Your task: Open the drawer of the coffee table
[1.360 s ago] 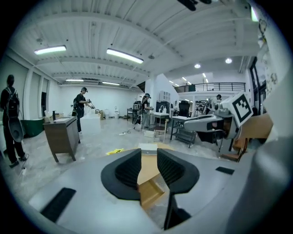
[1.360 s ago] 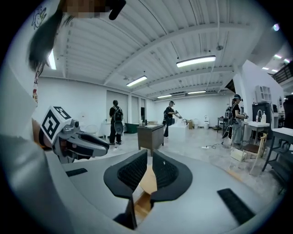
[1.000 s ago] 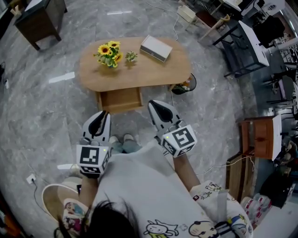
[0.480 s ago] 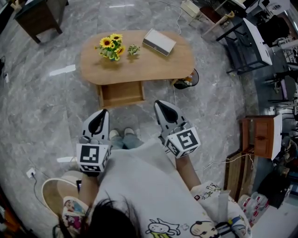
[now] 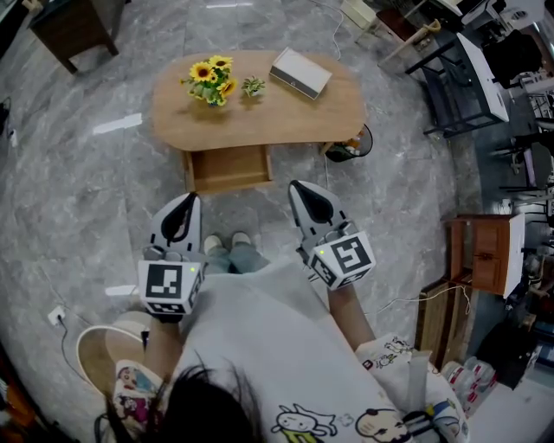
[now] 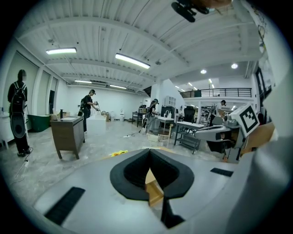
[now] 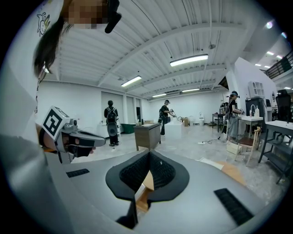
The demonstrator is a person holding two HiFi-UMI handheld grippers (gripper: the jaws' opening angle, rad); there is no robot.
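The oval wooden coffee table [image 5: 286,117] stands on the grey marble floor ahead of me. Its drawer [image 5: 228,170] sticks out of the near side, and the inside shows bare wood. My left gripper [image 5: 184,202] is shut and holds nothing; it hangs short of the drawer, to its lower left. My right gripper [image 5: 299,187] is also shut and empty, just right of the drawer front and apart from it. Through the closed left jaws [image 6: 149,154] and right jaws [image 7: 149,156] only a sliver of the wooden table shows.
On the table top stand a sunflower vase [image 5: 210,80], a small plant [image 5: 253,86] and a white box [image 5: 299,73]. A dark bin [image 5: 351,145] sits by the table's right end. A dark cabinet [image 5: 74,26] is far left, a wooden cabinet [image 5: 485,255] right. People stand in the distance.
The table and drawer sit slightly higher in the head view than before. Both grippers keep about the same places in front of me.
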